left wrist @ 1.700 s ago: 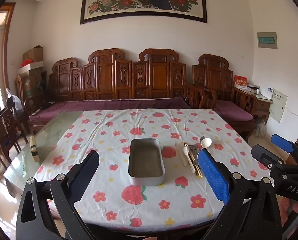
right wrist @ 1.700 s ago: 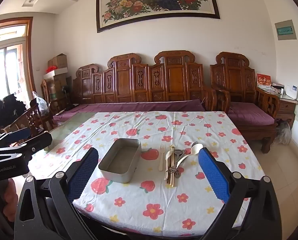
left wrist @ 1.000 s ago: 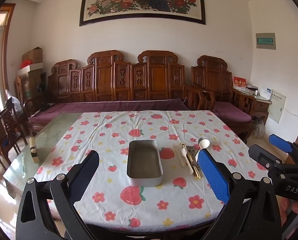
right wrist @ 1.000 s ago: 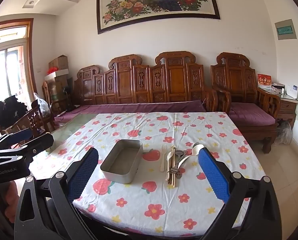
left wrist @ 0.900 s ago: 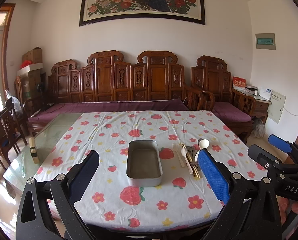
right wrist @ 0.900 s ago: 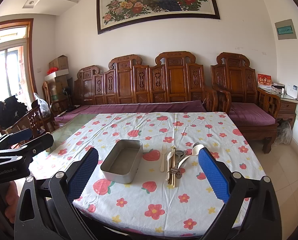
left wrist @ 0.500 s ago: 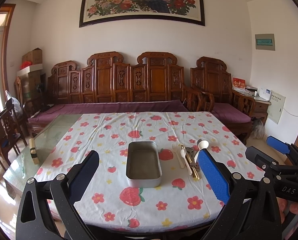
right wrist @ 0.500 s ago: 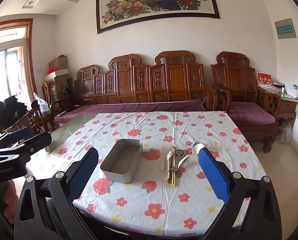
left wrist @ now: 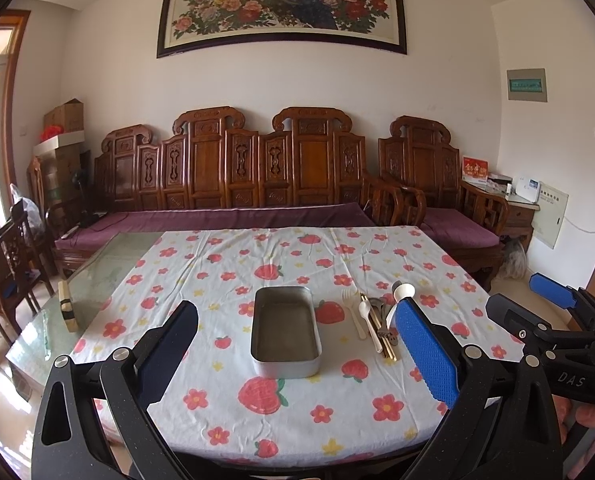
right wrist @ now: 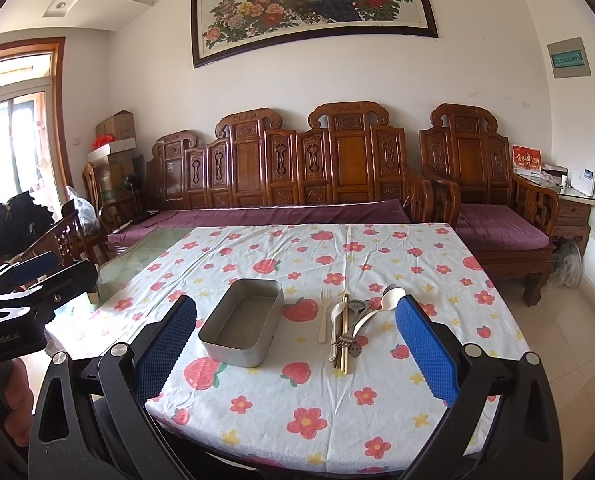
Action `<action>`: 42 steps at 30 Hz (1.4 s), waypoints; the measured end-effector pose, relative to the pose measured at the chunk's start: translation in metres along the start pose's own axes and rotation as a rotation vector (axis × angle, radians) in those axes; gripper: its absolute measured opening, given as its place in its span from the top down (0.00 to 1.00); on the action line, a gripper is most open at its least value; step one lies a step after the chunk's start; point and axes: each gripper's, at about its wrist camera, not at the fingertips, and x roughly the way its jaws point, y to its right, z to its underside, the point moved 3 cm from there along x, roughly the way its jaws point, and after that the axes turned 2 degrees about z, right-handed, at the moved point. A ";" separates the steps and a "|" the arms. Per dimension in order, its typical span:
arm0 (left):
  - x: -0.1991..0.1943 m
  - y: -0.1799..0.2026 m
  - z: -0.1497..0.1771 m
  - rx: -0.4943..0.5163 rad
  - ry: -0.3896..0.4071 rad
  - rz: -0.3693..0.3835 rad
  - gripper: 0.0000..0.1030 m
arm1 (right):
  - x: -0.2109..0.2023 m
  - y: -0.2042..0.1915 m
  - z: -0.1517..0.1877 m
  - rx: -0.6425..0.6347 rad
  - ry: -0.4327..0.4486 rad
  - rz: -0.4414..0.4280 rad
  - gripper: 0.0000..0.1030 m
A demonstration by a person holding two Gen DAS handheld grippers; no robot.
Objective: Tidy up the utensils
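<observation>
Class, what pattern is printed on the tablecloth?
Red strawberries and flowers on white tablecloth, clearest in the right wrist view.

Bright daylight from window [right wrist: 13,128] at left; soft shadows; sharp focus; fisheye bending, dark vignette corners.

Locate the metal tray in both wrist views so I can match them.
Left wrist view: metal tray sits at centre, between the open jaws, left of the utensils.
Right wrist view: metal tray lies left of centre, angled.
Shared landmark: the peacock painting on the wall.
</observation>
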 end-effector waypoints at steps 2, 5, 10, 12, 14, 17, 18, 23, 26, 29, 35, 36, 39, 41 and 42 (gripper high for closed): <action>0.000 -0.001 -0.001 0.001 0.001 0.002 0.07 | 0.000 -0.001 0.000 0.000 0.000 0.001 0.03; 0.000 -0.001 -0.001 0.000 0.002 0.002 0.07 | 0.000 -0.001 0.000 0.001 -0.001 0.001 0.03; -0.001 0.000 0.000 0.002 0.002 0.001 0.07 | 0.000 0.000 0.000 0.001 -0.001 0.000 0.03; -0.001 0.000 0.002 0.002 0.004 0.001 0.07 | 0.000 0.001 0.000 0.002 -0.001 0.000 0.03; -0.001 0.000 0.001 0.000 0.005 0.002 0.07 | 0.000 -0.001 -0.001 0.001 0.000 0.000 0.03; -0.001 0.000 0.002 0.001 0.005 0.002 0.07 | 0.000 -0.001 -0.001 0.000 0.002 0.000 0.03; -0.001 0.000 0.002 0.001 0.005 0.003 0.07 | -0.001 0.002 0.000 0.001 0.002 0.000 0.03; -0.002 0.000 0.002 -0.001 0.006 0.002 0.07 | -0.001 0.003 0.000 0.001 0.000 -0.001 0.03; -0.001 0.000 0.003 0.001 0.006 0.001 0.07 | -0.001 0.001 0.000 0.001 0.000 -0.001 0.03; -0.001 0.000 0.002 0.001 0.006 0.002 0.07 | -0.001 0.001 0.000 0.002 0.000 0.000 0.03; 0.000 0.000 0.006 0.001 0.004 0.003 0.07 | -0.002 0.002 -0.002 0.002 -0.003 0.001 0.03; 0.001 0.000 0.006 0.002 0.001 0.002 0.07 | -0.001 0.003 -0.002 0.002 -0.003 0.001 0.03; 0.008 -0.001 0.015 0.001 -0.012 0.002 0.07 | 0.003 0.009 0.002 0.006 -0.013 0.001 0.03; 0.013 -0.002 0.018 -0.002 -0.019 0.000 0.07 | 0.007 0.011 0.004 0.006 -0.018 0.003 0.03; 0.016 -0.003 0.019 -0.003 -0.025 -0.001 0.07 | 0.011 0.012 0.005 0.007 -0.024 0.005 0.03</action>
